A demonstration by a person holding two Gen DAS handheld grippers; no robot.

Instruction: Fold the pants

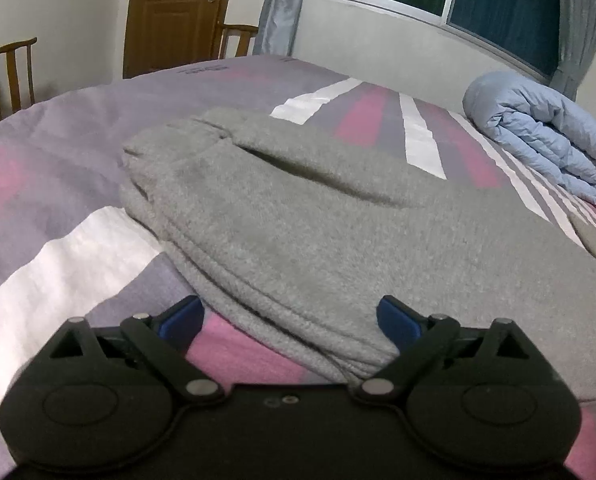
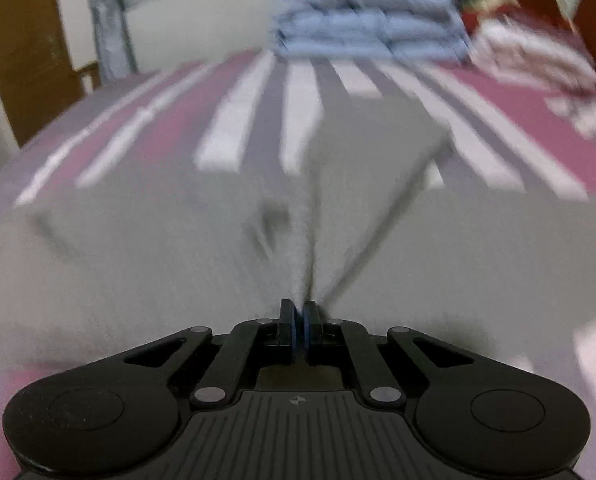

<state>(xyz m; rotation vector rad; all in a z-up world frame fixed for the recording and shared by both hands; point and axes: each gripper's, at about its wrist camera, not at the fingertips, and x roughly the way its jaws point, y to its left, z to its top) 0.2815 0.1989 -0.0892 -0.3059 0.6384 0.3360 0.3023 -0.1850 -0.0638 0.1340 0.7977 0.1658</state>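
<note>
While the grey pants (image 1: pixel 298 216) lie partly folded across the striped bed (image 1: pixel 58 240), on the near side of the blue quilt (image 1: pixel 538 140) that sits by the window wall, the two grippers are at different stages. In the left wrist view, the left gripper (image 1: pixel 290 316) has its fingers spread wide over the near layered edge of the pants, one blue pad (image 1: pixel 182 316) over the sheet and the other over the cloth, with nothing pinched. In the right wrist view, the right gripper (image 2: pixel 300 320) has its fingers closed to a narrow slit, and a ridge of grey cloth runs up from them toward the quilt; the picture is blurred, yet the pants look pinched there.

Judging from this, the step in hand is getting a second hold so the next fold can be carried over. To do it well, the left fingers should drop around all the stacked layers at that edge, not just the top one, and close firmly before any lift. Both holds should then rise together, level, so the fold lands square. An uneven lift would likely drag the layers askew.
</note>
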